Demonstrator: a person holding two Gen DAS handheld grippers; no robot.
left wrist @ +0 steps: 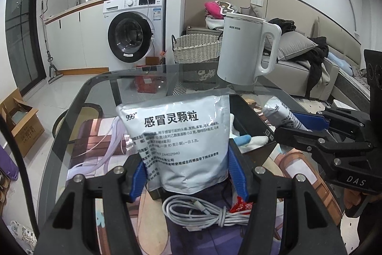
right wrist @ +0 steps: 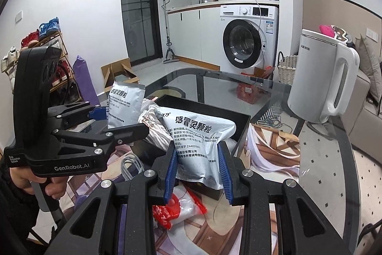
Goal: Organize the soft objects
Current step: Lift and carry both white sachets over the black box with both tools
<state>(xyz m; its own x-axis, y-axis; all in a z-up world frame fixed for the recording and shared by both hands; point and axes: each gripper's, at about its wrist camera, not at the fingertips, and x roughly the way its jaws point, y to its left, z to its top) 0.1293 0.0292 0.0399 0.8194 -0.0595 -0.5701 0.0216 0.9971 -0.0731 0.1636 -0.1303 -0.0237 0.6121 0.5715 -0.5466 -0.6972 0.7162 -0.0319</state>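
Right wrist view: right gripper (right wrist: 197,167) pinches a medicine pouch (right wrist: 200,135), left gripper (left wrist: 188,173) clamps another; lower each squarely into the black box (right wrist: 241,126) at twelve o'clock.

A lived-in home: washing machine (left wrist: 133,30), kitchen counter (right wrist: 214,4), sofa (left wrist: 310,63).

Black box (right wrist: 241,126): your right-hand pouch (right wrist: 203,147) covers most of its inside, so you cannot tell what lies beneath.
Left-hand pouch (left wrist: 176,142): its lower print blurs out (only the big heading reads).
Red-and-white bag (right wrist: 176,209): your right gripper (right wrist: 198,173) hides its upper part.
White cable (left wrist: 205,212): one end runs under the gripper frame.
Your hand (right wrist: 35,181): cut off at the left edge.
Shoes on the rack (right wrist: 47,28): too small to tell apart.
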